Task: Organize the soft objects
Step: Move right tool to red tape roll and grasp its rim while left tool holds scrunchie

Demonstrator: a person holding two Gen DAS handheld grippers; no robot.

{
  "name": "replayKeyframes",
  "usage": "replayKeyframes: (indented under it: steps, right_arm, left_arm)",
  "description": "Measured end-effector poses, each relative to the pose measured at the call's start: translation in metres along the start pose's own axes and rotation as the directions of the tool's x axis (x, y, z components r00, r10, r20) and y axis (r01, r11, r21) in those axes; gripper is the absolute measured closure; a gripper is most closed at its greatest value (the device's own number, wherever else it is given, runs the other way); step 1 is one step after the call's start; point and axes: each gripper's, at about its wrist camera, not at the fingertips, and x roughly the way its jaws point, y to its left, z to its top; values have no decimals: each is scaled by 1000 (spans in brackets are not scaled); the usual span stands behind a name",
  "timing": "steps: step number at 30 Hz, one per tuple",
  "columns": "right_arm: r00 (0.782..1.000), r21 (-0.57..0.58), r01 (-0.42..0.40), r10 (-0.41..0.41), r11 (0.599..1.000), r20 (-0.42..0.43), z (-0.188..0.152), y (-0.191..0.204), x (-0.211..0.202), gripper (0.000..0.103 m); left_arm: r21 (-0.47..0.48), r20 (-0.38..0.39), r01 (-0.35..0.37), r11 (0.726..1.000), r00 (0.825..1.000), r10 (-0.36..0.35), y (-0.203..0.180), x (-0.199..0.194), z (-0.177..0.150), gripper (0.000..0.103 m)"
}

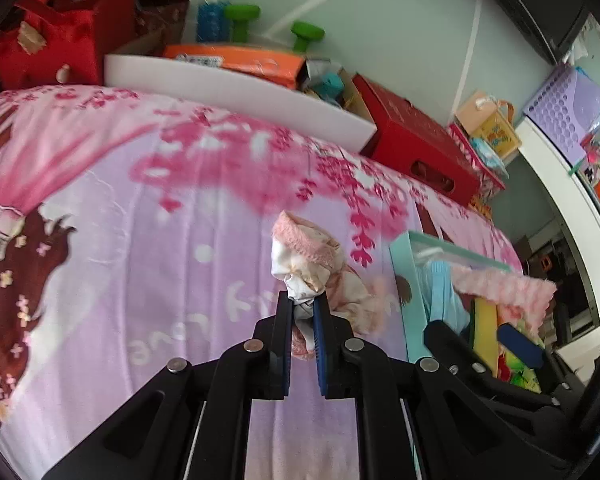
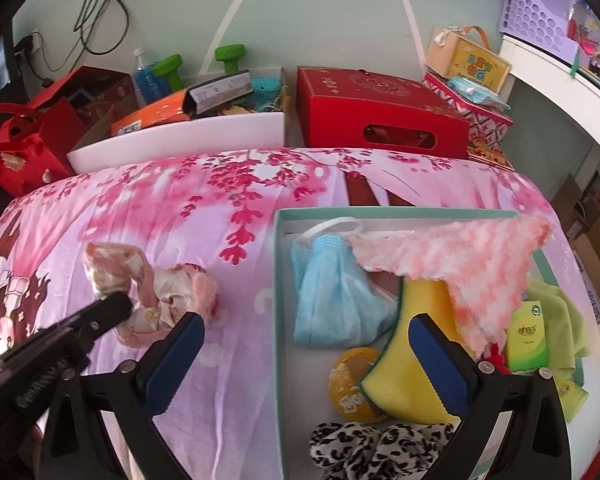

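The pink blanket (image 2: pixel 148 216) has lots of bare room left of the box (image 2: pixel 278 280). The left gripper (image 1: pixel 302 304) pinches the pink cloth (image 1: pixel 312 258), which lies on the blanket beside the box. The right gripper (image 2: pixel 306 330) hangs wide open over the box edge, holding nothing. The fluffy towel (image 2: pixel 472 264) hides part of the sponge (image 2: pixel 412 368).

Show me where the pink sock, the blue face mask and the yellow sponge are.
pink sock (image 1: pixel 306 258), left wrist view, its bunched upper part.
blue face mask (image 2: pixel 332 300), right wrist view, middle of the cloth.
yellow sponge (image 2: pixel 410 376), right wrist view, its yellow face.
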Motion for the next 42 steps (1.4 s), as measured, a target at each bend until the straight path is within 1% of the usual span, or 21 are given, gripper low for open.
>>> replayKeyframes:
  steps: [6, 15, 22, 25, 27, 31, 33, 35, 38, 39, 40, 41, 42]
  right_arm:
    - [998, -23, -70, 70, 997, -3, -1, 12, 1, 0]
    - [995, -77, -102, 102, 992, -1, -3, 32, 3, 0]
    - [993, -117, -119, 119, 986, -6, -5, 46, 5, 0]
    - [992, -126, -130, 129, 983, -16, -7, 51, 9, 0]
    - [990, -129, -138, 136, 982, -21, -7, 54, 11, 3]
    - [987, -138, -162, 161, 977, -21, -9, 59, 14, 12]
    - [984, -147, -178, 177, 973, -24, -9, 63, 16, 14]
    - [982, -150, -191, 189, 970, -27, -10, 65, 19, 19]
    - [980, -143, -198, 194, 970, -40, -12, 65, 27, 22]
    - [980, -140, -198, 194, 970, -44, -13, 64, 29, 24]
    - [980, -133, -198, 193, 971, -49, -13, 64, 32, 29]
    - [979, -127, -200, 195, 971, -54, -14, 63, 34, 32]
    - [978, -127, -205, 199, 971, -59, -14, 63, 35, 32]
  left_arm:
    - [-28, 33, -52, 998, 998, 53, 15, -18, 3, 93]
    - [-68, 62, -163, 984, 984, 167, 35, -36, 4, 93]
    - [-104, 79, -199, 974, 975, 207, 50, -45, 5, 93]
    - [-114, 79, -203, 973, 974, 212, 54, -47, 4, 93]
    - [-122, 79, -201, 972, 974, 211, 56, -47, 4, 93]
    - [-129, 84, -202, 971, 973, 214, 58, -50, 5, 93]
    - [-132, 85, -204, 970, 973, 216, 59, -50, 4, 93]
    - [-134, 85, -207, 969, 972, 219, 59, -51, 4, 93]
    - [-134, 84, -206, 969, 972, 218, 60, -51, 4, 93]
    - [-135, 84, -204, 970, 973, 216, 60, -51, 4, 93]
    - [-135, 83, -203, 970, 973, 215, 60, -50, 4, 93]
    - [-136, 82, -202, 970, 973, 214, 60, -50, 4, 93]
    - [-137, 81, -201, 970, 974, 214, 60, -50, 4, 93]
